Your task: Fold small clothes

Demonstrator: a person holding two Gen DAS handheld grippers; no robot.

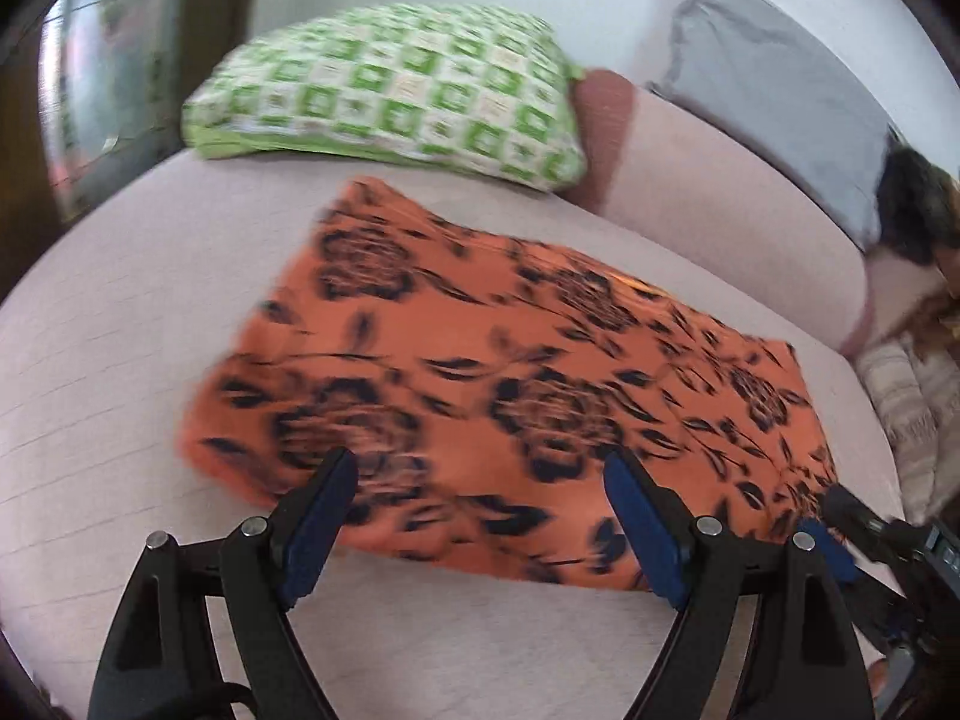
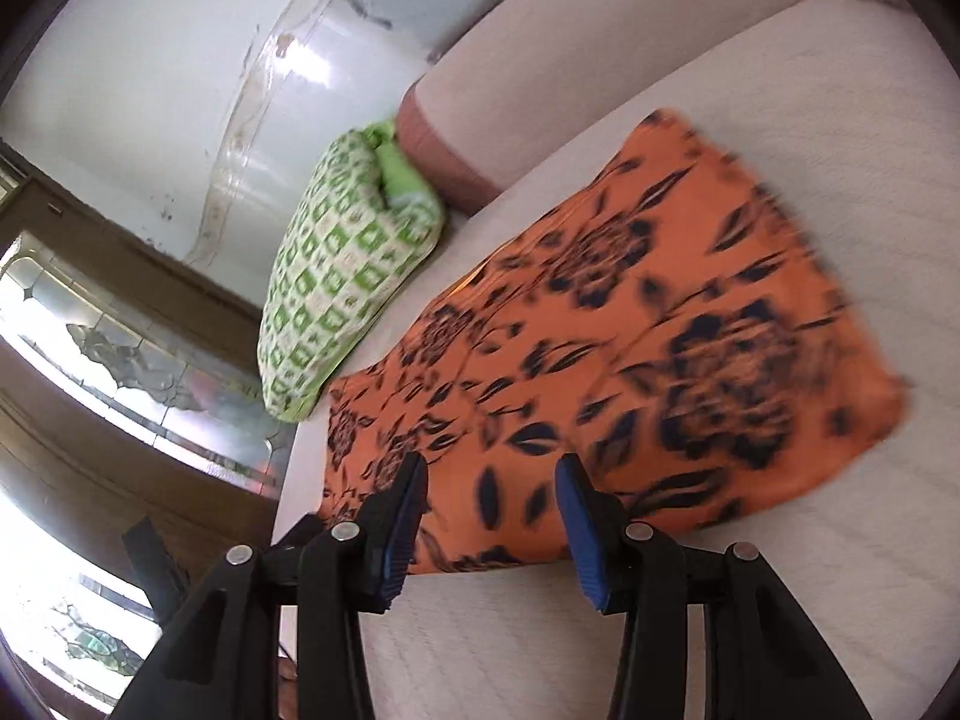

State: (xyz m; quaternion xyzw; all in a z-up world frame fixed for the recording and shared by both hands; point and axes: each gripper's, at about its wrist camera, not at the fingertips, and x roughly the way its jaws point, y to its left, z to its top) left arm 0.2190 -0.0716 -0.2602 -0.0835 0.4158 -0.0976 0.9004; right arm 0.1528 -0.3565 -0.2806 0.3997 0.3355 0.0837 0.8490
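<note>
An orange cloth with a dark floral print (image 1: 498,384) lies flat in a rough rectangle on the pale pink sofa seat (image 1: 120,324). My left gripper (image 1: 480,480) is open and empty, hovering over the cloth's near edge. The right gripper (image 1: 840,516) shows at the cloth's right corner in the left wrist view. In the right wrist view the cloth (image 2: 606,360) lies ahead on the seat (image 2: 828,108). My right gripper (image 2: 489,480) is open and empty, its fingers over the cloth's near edge. Both views are motion-blurred.
A green and white checked pillow (image 1: 390,90) (image 2: 336,276) lies at the far end of the seat against the armrest (image 1: 606,120). The sofa backrest (image 1: 720,198) runs along the right. A grey cloth (image 1: 774,66) drapes over it. A striped fabric (image 1: 912,408) is at right.
</note>
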